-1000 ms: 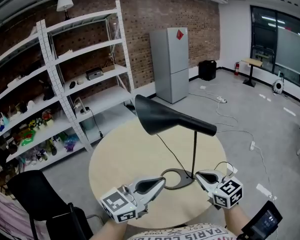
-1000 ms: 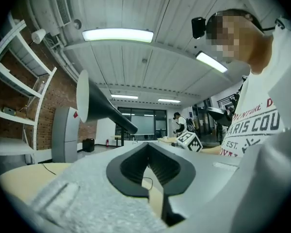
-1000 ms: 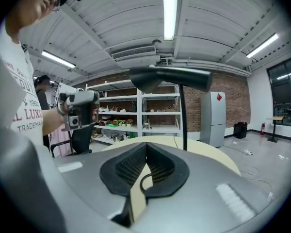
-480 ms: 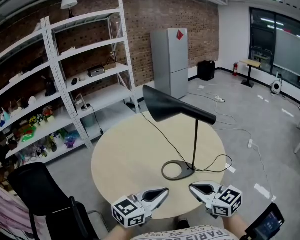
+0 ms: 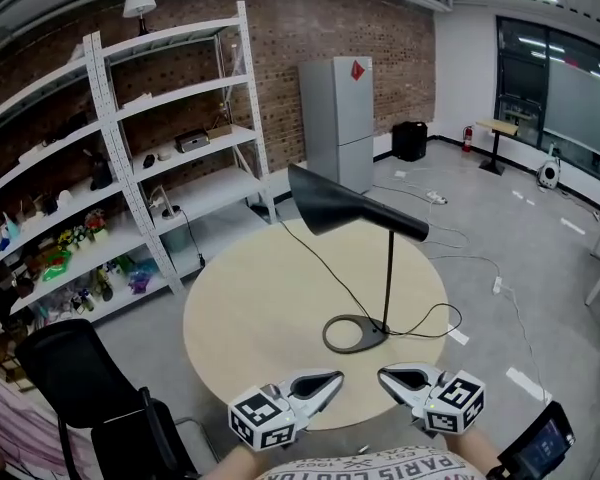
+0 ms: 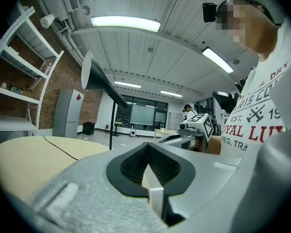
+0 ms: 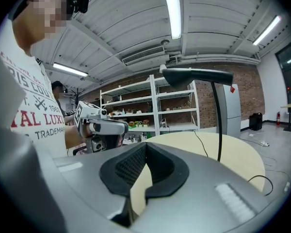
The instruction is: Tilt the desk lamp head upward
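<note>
A black desk lamp stands on the round beige table [image 5: 250, 308], with a ring base [image 5: 355, 334], a thin stem [image 5: 388, 278] and a cone head [image 5: 340, 211] whose wide mouth faces left and up. Both grippers hover at the table's near edge, well short of the lamp. My left gripper [image 5: 333, 378] is shut with nothing in it. My right gripper [image 5: 384, 374] is shut and empty too. The lamp head [image 6: 94, 74] shows high at the left of the left gripper view. In the right gripper view the lamp head [image 7: 194, 75] sits above the table.
The lamp's black cable [image 5: 320, 268] runs across the table toward the far edge. White shelving [image 5: 130, 148] lines the brick wall at left, with a grey fridge [image 5: 338, 128] behind the table. A black chair [image 5: 70, 388] stands near left. A phone-like device [image 5: 535, 448] is at bottom right.
Both grippers have drawn back from beside the lamp base to the table's near edge. The head view has pulled back, so the lamp looks smaller. Jaws stay shut.
</note>
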